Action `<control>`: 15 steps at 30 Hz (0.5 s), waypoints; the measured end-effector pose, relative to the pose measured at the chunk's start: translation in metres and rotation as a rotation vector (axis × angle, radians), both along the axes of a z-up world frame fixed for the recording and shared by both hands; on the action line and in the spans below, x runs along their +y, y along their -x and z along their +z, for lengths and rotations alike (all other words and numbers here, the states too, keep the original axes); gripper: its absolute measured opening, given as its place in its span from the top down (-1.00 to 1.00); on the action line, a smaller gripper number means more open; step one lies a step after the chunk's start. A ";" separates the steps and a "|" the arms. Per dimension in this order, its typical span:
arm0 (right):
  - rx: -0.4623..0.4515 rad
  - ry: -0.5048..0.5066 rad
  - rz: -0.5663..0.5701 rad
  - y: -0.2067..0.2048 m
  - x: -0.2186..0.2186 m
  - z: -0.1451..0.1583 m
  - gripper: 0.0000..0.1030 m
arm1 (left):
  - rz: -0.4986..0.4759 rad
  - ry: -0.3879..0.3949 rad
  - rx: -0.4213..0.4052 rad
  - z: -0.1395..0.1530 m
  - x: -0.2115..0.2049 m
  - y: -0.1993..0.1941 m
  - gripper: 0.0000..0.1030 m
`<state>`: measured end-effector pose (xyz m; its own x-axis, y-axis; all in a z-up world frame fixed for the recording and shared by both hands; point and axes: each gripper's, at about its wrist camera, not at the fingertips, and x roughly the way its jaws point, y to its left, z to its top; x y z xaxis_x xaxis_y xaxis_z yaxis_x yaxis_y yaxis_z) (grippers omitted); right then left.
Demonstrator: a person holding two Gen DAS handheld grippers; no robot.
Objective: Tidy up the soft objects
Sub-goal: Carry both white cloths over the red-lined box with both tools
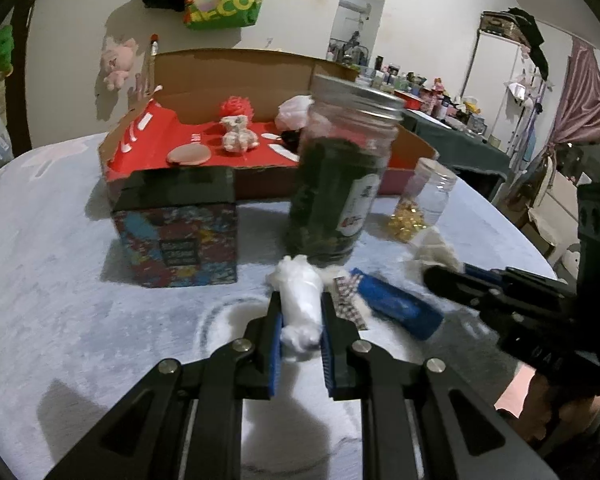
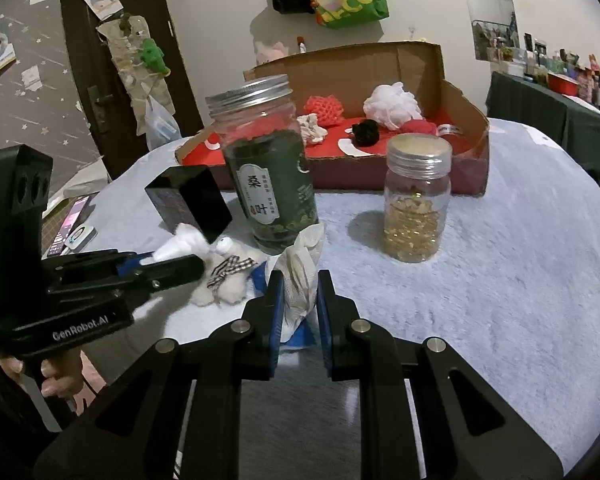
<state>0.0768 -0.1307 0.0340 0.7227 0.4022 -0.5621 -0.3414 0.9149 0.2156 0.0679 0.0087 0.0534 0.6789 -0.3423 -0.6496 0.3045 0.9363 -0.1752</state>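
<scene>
my left gripper (image 1: 301,320) has its jaws clamped on a white crumpled plastic-wrapped bundle (image 1: 300,300), near the tall green-filled glass jar (image 1: 340,176). my right gripper (image 2: 299,300) has its jaws clamped on a white crinkled cloth wad (image 2: 300,276), over the pale fuzzy worktop (image 2: 500,280).

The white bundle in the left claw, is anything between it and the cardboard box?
Yes. The tall jar of dark leaves stands straight ahead of the white bundle, before the cardboard box. The patterned black-lidded box stands ahead to the left.
</scene>
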 end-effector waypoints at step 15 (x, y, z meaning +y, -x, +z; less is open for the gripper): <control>0.059 -0.004 -0.105 -0.008 -0.053 -0.004 0.70 | 0.124 -0.022 0.054 -0.006 0.064 -0.011 0.67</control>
<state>0.0843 -0.1840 0.0299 0.7263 0.3284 -0.6039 -0.2307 0.9440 0.2359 0.0786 0.0726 0.0473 0.6788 -0.2429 -0.6930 0.1766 0.9700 -0.1670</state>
